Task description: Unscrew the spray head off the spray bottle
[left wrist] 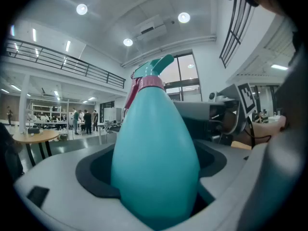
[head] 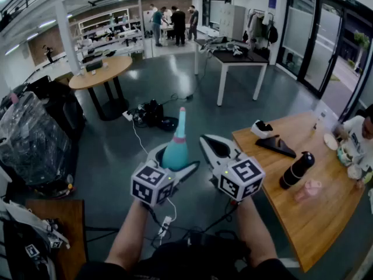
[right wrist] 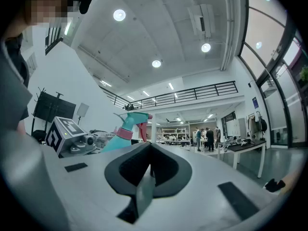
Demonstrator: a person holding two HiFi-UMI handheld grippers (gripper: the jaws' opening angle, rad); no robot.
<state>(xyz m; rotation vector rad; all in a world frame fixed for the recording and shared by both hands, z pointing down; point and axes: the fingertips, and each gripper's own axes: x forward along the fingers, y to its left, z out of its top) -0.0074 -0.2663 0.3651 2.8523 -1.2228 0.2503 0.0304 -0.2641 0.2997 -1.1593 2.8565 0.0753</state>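
Note:
A teal spray bottle (head: 175,151) is held up in the air in front of me, its body clamped between the jaws of my left gripper (head: 173,159). The bottle (left wrist: 156,158) fills the left gripper view, narrowing upward to a pink collar (left wrist: 150,83) and a teal spray head (left wrist: 154,65) with a red trigger. My right gripper (head: 211,143) is beside the bottle on its right, apart from it, with its jaws shut and nothing between them (right wrist: 150,170). The right gripper view shows the spray head (right wrist: 131,117) off to the left, above the left gripper's marker cube (right wrist: 65,131).
A wooden table (head: 280,214) at the right carries a black bottle (head: 297,169), a pink object (head: 309,189) and a black wedge (head: 277,146); a person (head: 358,136) sits at it. Cables (head: 152,114) lie on the floor ahead. Bagged items (head: 29,139) stand at the left.

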